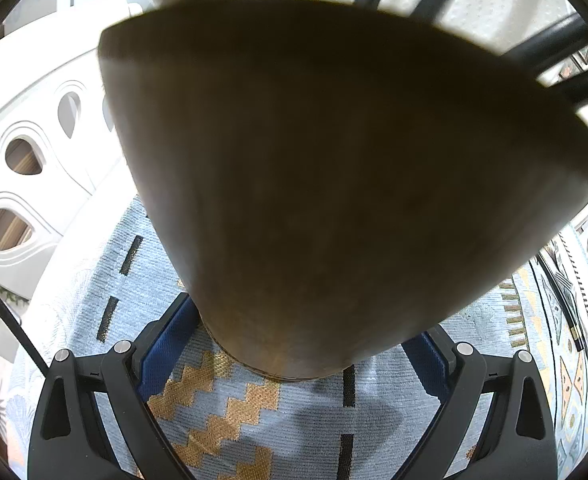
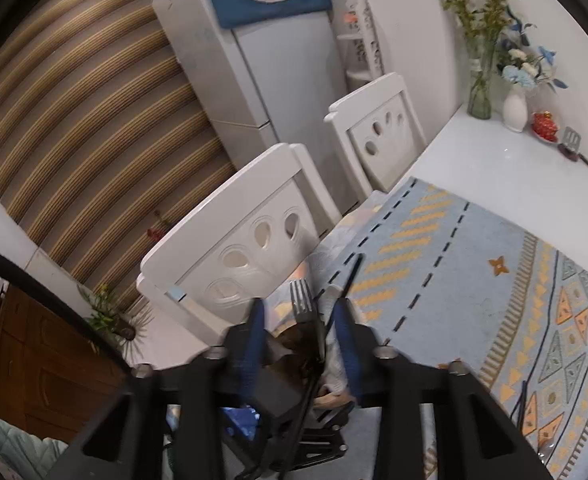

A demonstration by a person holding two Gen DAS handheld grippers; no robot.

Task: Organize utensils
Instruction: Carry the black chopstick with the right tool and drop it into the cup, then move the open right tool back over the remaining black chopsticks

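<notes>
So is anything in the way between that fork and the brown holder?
Nothing visible. The fork stands tines-up between the open fingers of the right gripper, and its handle runs straight down to the brown holder just beneath.

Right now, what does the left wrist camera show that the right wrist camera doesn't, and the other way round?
Only the left wrist view shows the big brown holder up close between the left gripper fingers, filling most of the picture. Only the right wrist view shows a fork between the right gripper fingers, a fridge, flower vases and a spatula. Both show the patterned blue tablecloth and white chairs.
</notes>
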